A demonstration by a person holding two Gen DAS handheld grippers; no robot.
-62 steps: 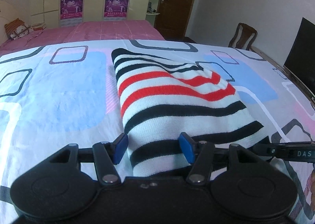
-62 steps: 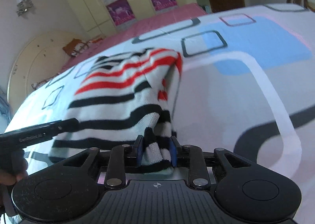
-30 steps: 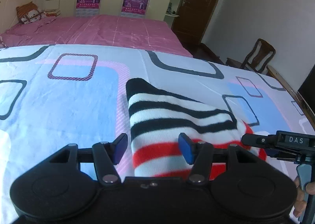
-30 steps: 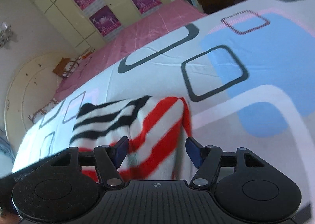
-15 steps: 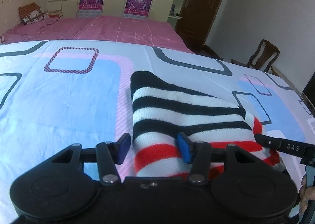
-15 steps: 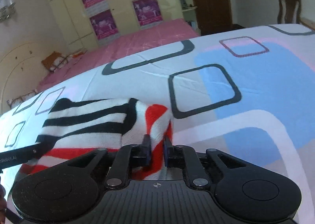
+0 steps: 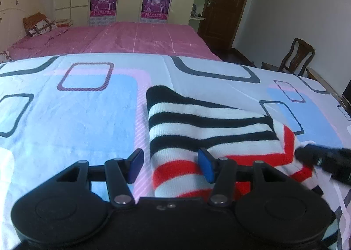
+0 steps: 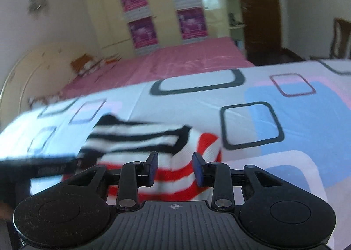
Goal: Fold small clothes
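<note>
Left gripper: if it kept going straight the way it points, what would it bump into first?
Probably the folded striped sweater, which lies right ahead of the left gripper on the patterned bedsheet. Depth is hard to judge.

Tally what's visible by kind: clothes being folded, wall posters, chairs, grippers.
Striped garment: 1
Purple posters: 4
Wooden chair: 1
Grippers: 2, left gripper and right gripper
Total: 8

Left gripper (image 7: pixel 170 166): jaws apart, nothing pinched.
Striped garment (image 7: pixel 210 127): folded, directly ahead; its left edge lies between the fingers.
Right gripper (image 7: pixel 324 159): far right, at the garment's red-striped edge.
Bedsheet (image 7: pixel 65 118): under everything.
</note>
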